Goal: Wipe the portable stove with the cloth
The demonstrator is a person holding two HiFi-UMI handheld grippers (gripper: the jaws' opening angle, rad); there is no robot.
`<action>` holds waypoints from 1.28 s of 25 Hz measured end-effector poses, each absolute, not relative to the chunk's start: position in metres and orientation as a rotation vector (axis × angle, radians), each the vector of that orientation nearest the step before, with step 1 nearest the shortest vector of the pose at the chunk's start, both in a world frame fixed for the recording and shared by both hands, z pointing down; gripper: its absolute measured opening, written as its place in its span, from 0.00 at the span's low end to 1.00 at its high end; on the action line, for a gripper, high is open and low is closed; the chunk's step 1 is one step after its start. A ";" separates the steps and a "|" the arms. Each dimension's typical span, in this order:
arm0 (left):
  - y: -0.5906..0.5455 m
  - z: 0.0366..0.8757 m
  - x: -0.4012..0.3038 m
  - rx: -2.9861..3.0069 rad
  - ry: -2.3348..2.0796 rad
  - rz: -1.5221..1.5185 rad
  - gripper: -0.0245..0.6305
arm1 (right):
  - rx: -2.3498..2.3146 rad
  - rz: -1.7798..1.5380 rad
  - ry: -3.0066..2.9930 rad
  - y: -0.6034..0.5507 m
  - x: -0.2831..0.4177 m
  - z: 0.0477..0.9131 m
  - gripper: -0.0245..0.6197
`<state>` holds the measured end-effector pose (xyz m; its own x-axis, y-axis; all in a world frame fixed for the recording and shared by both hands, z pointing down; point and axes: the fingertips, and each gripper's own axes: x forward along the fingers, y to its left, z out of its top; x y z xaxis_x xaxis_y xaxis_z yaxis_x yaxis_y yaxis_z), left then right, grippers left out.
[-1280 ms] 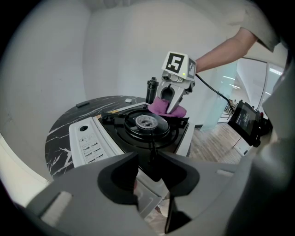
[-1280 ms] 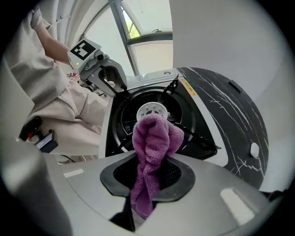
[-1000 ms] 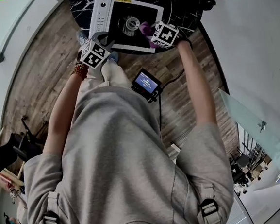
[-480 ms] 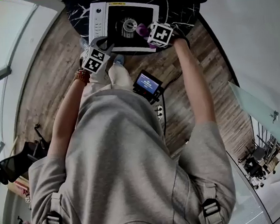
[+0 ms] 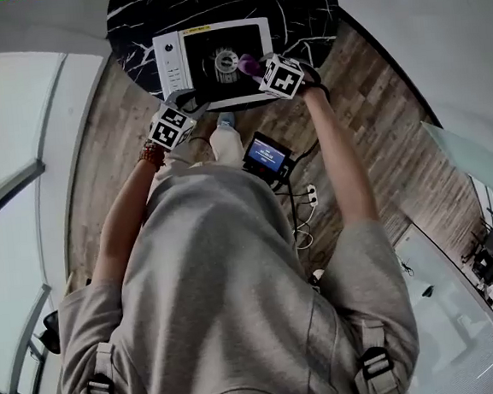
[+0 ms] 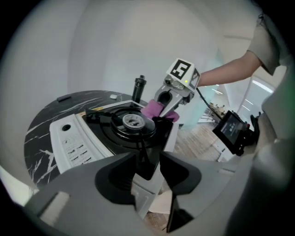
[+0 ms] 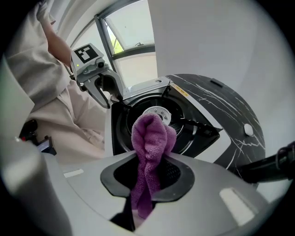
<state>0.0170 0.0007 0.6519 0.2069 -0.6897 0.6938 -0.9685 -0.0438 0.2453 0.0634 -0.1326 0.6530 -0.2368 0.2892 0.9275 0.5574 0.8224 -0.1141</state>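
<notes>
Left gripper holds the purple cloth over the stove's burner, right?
No: the right gripper holds the purple cloth over the stove's burner, as the right gripper view shows. The left gripper's jaws have just been opening, the stove's edge between them.

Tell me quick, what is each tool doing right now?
Left tool: open, jaws just been opening, with a corner of the stove between them.
Right tool: shut on the purple cloth.
</notes>
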 end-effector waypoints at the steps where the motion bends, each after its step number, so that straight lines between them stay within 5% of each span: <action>1: 0.000 0.650 0.020 1.853 -1.498 0.528 0.29 | -0.616 -0.285 -1.845 -0.133 0.064 0.652 0.17; 10: -0.014 0.634 -0.019 2.121 -1.328 0.595 0.29 | -0.100 0.031 -2.083 -0.162 0.070 0.621 0.18; 32: -0.006 0.652 -0.056 2.544 -0.907 0.856 0.26 | 0.357 0.091 -1.920 -0.106 0.079 0.660 0.18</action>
<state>-0.0563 -0.0061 0.6522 0.6218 -0.4696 0.6267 -0.6528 -0.7529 0.0836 0.0793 -0.1055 0.6602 -0.3294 -0.2030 0.9221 -0.2896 0.9513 0.1060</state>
